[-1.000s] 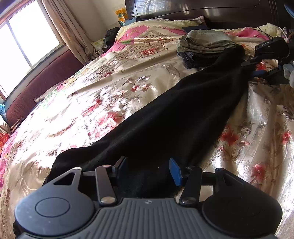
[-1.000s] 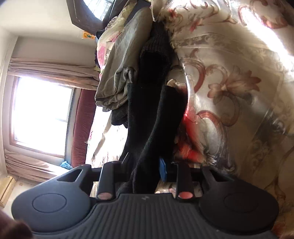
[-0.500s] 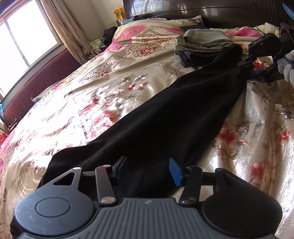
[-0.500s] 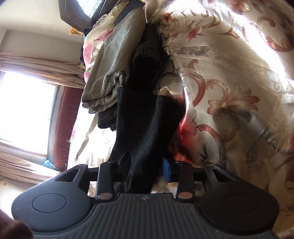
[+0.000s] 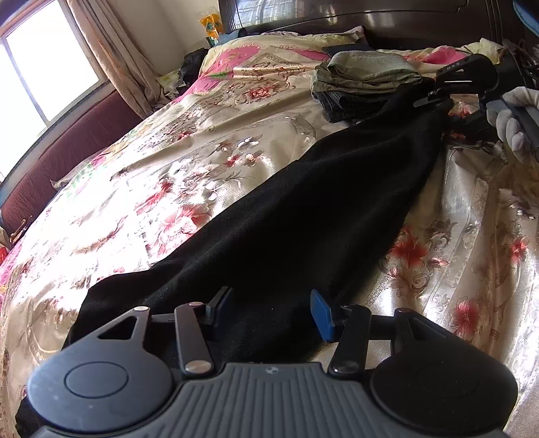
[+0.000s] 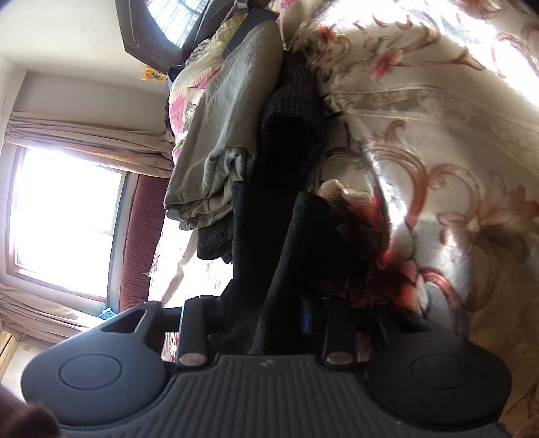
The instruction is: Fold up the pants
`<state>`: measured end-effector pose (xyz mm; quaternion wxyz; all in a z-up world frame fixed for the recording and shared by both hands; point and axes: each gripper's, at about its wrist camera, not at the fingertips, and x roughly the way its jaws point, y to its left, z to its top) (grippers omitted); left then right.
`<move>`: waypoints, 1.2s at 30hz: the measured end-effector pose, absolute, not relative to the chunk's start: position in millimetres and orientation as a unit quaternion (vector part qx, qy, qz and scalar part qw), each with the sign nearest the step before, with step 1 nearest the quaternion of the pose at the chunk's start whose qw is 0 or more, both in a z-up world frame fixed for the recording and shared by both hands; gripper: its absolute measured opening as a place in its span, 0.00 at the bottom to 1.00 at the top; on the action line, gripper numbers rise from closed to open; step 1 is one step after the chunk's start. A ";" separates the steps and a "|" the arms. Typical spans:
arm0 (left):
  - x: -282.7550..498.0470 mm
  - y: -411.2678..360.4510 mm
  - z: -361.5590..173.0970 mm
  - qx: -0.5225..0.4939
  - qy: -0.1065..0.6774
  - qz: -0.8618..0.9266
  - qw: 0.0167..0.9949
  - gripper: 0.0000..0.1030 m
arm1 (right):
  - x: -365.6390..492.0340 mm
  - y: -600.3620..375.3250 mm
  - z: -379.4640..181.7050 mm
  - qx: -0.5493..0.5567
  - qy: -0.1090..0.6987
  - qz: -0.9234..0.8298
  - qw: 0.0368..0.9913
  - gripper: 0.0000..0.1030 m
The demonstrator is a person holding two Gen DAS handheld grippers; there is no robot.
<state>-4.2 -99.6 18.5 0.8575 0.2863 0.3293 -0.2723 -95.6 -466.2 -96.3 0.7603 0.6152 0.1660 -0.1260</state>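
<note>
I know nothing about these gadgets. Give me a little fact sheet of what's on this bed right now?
surface: floral bedspread
main item: black pants, stretched long across the bed
near end: between the pads of the left claw
far end: in the right claw, held by a gloved hand
beside far end: stack of folded clothes
fold: not yet made

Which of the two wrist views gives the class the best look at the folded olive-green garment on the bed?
The left wrist view: it shows the folded olive-green garment upright and whole, topping a small pile near the headboard, beside the black pants. The right wrist view shows it closer but rotated sideways, its lower edge partly behind the pants.
</note>
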 end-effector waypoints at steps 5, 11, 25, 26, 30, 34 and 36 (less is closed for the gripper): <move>-1.3 -106.9 14.9 0.293 0.330 -0.277 0.854 0.62 | -93.8 -459.6 -92.2 0.603 0.178 -0.112 0.770 0.38; 0.9 -115.6 16.6 0.283 0.326 -0.292 0.854 0.63 | -72.4 -453.9 -94.7 0.586 0.193 -0.138 0.775 0.34; 17.8 -150.1 -16.1 0.255 0.353 -0.349 0.830 0.63 | -88.8 -431.7 -29.3 0.518 0.148 -0.130 0.832 0.08; 21.5 -149.6 -16.8 0.246 0.360 -0.352 0.828 0.63 | -83.8 -426.4 -21.0 0.506 0.148 -0.127 0.840 0.08; 35.6 -137.2 -13.8 0.180 0.384 -0.360 0.831 0.63 | -54.6 -390.6 19.8 0.454 0.164 -0.090 0.871 0.08; 30.8 -103.6 -2.8 0.145 0.366 -0.349 0.851 0.63 | -15.7 -324.6 59.4 0.350 0.204 -0.039 0.913 0.08; 29.9 -78.4 3.1 0.128 0.359 -0.329 0.864 0.63 | 9.3 -286.2 68.1 0.314 0.227 -0.002 0.922 0.08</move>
